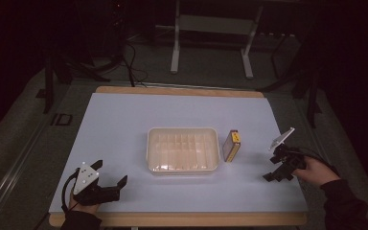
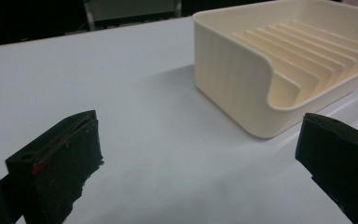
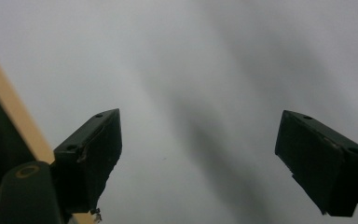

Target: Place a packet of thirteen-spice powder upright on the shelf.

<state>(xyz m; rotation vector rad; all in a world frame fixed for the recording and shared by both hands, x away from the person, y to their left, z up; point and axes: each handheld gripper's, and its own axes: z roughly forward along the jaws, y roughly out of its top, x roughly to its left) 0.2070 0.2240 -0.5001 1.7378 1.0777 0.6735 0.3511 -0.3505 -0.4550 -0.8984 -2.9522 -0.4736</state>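
your left gripper [image 1: 110, 173] sits low at the near left corner of the table, jaws spread wide with nothing between them, just bare white surface. in the left gripper view [image 2: 198, 154] those jaws are chunky black blocks, matte and a bit ragged at the edges, with a thin red line showing on the left one. the grey three-cornered plate [image 1: 85, 178] rides on top, and your hand [image 1: 79, 207] grips from behind at the table edge.

out ahead and to the right of that gripper lies the cream tray [image 1: 151, 158], a shallow rectangular dish with rounded corners and a row of raised ribs across its floor. in the left gripper view the tray [image 2: 233, 79] shows faint layered lines up its wall, plastic-looking, smooth-lipped, its near corner just ahead of the right-hand jaw but apart from it.

over to your right gripper [image 1: 274, 175], near the right edge of the table: jaws wide apart too, holding nothing. the right gripper view [image 3: 198, 154] is blurred, black squared pads over the pale table, a strip of wooden edge [image 3: 14, 116] at the left.

between the tray and your right gripper stands a small box [image 1: 232, 145], upright on edge, yellow on top with a darker face, just beside the tray's right wall and well clear of both grippers. the white tabletop [image 1: 124, 120] is flat and matte, wood trim [image 1: 182, 90] at the far side.
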